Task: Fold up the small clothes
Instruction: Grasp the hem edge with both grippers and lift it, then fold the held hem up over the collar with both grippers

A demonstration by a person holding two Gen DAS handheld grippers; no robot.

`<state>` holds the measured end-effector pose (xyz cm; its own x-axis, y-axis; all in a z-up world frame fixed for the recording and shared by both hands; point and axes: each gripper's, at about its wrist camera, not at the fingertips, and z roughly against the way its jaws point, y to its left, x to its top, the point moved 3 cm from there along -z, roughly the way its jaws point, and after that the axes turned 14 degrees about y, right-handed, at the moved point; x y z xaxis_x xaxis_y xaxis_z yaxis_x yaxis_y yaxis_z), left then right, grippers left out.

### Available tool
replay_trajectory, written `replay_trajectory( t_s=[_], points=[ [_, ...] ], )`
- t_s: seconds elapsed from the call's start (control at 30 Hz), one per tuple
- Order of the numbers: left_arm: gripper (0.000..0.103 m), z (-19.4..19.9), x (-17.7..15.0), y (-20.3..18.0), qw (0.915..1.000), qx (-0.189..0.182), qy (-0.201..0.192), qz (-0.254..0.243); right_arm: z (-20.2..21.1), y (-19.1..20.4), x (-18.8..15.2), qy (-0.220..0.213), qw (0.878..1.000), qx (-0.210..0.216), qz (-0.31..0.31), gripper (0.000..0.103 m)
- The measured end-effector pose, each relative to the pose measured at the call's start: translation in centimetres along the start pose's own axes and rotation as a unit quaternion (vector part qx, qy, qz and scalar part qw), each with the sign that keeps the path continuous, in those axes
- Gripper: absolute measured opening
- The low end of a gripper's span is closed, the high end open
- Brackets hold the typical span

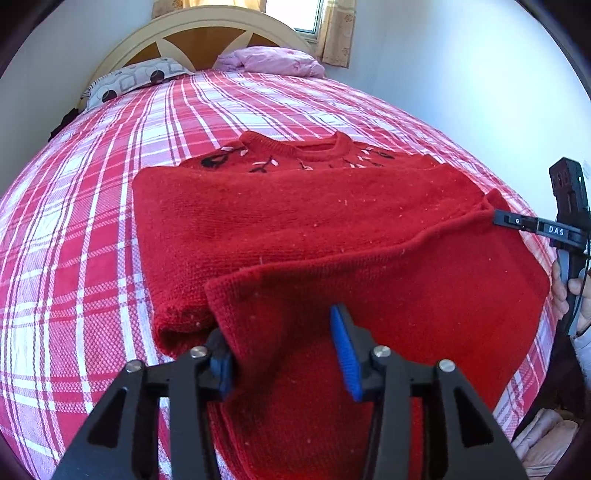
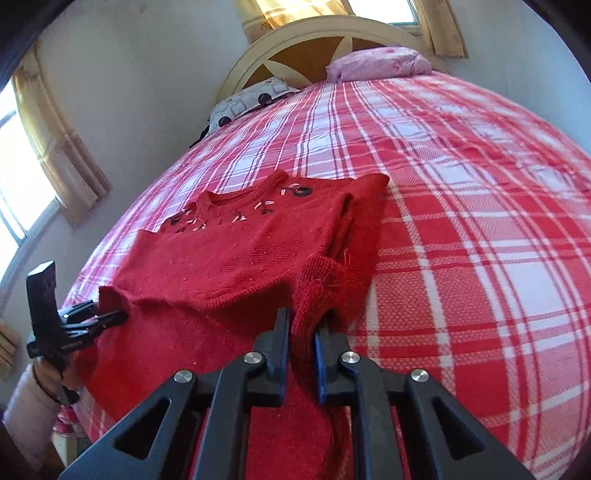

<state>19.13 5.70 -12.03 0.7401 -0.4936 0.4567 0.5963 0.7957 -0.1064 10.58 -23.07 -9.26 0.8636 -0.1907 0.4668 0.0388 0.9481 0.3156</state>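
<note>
Red knit sweater (image 1: 314, 221) lies on bed, neckline toward headboard, black and pale embroidery around collar; coarse ribbed knit, pale lint specks, hem lifted off bed. Left gripper (image 1: 284, 354) pinches hem edge at one corner, blue pads spread around thick fold. Right gripper (image 2: 301, 350) pressed together on bunched hem at other corner. Bedspread (image 1: 110, 221) woven red-white plaid. Curved cream headboard (image 1: 207, 22), patterned pillow (image 1: 129, 81), pink pillow (image 1: 273, 59) behind.

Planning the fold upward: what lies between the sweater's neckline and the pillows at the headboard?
Only bare plaid bedspread between the sweater collar and the pillows; both wrist views show it.
</note>
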Motion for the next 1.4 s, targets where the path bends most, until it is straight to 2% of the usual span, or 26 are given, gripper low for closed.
replay_trajectory(
  t_s=[0.07,0.17,0.2,0.3,0.43,0.57,0.73,0.8,0.9,1.1,1.27,1.4],
  points=[
    [0.044,-0.1,0.1,0.1,1.0,-0.002,-0.001,0.008,-0.3,-0.2,0.0,0.0,1.0,0.011,-0.004,0.011],
    [0.018,-0.1,0.1,0.4,0.9997,-0.008,-0.001,0.025,-0.2,0.0,-0.3,-0.011,1.0,0.003,-0.002,0.011],
    [0.013,0.0,0.0,0.5,0.9994,-0.014,-0.002,0.032,0.0,0.3,-0.5,-0.018,1.0,-0.006,0.006,0.008],
    [0.007,0.7,-0.5,0.6,0.9986,-0.021,-0.013,0.046,1.2,1.5,-1.1,-0.033,0.999,-0.025,0.034,0.007],
    [0.007,2.3,-1.6,0.6,0.9967,-0.034,-0.044,0.058,3.8,2.8,-1.9,-0.058,0.996,-0.029,0.058,0.007],
    [0.007,4.1,-2.1,0.5,0.9945,-0.044,-0.067,0.067,6.1,3.3,-2.0,-0.075,0.996,-0.001,0.058,0.007],
    [0.006,6.0,0.0,0.5,0.9934,-0.032,-0.081,0.074,7.4,4.1,-0.2,-0.087,0.994,0.014,0.064,0.007],
    [0.006,7.1,1.2,0.7,0.9925,-0.027,-0.092,0.076,7.8,4.5,1.0,-0.092,0.993,0.018,0.071,0.007],
    [0.006,8.2,3.0,1.1,0.9913,-0.018,-0.105,0.077,7.7,4.8,3.1,-0.093,0.992,-0.001,0.088,0.007],
    [0.006,8.6,6.4,2.6,0.9893,-0.002,-0.117,0.087,7.2,4.4,7.1,-0.096,0.991,-0.006,0.091,0.007],
    [0.006,6.9,9.9,5.2,0.9865,0.003,-0.106,0.125,6.3,3.6,11.5,-0.11,0.99,-0.024,0.085,0.007],
    [0.007,3.7,12.5,7.6,0.9821,0.013,-0.092,0.164,2.9,1.8,14.7,-0.108,0.991,-0.044,0.066,0.007]
  ],
)
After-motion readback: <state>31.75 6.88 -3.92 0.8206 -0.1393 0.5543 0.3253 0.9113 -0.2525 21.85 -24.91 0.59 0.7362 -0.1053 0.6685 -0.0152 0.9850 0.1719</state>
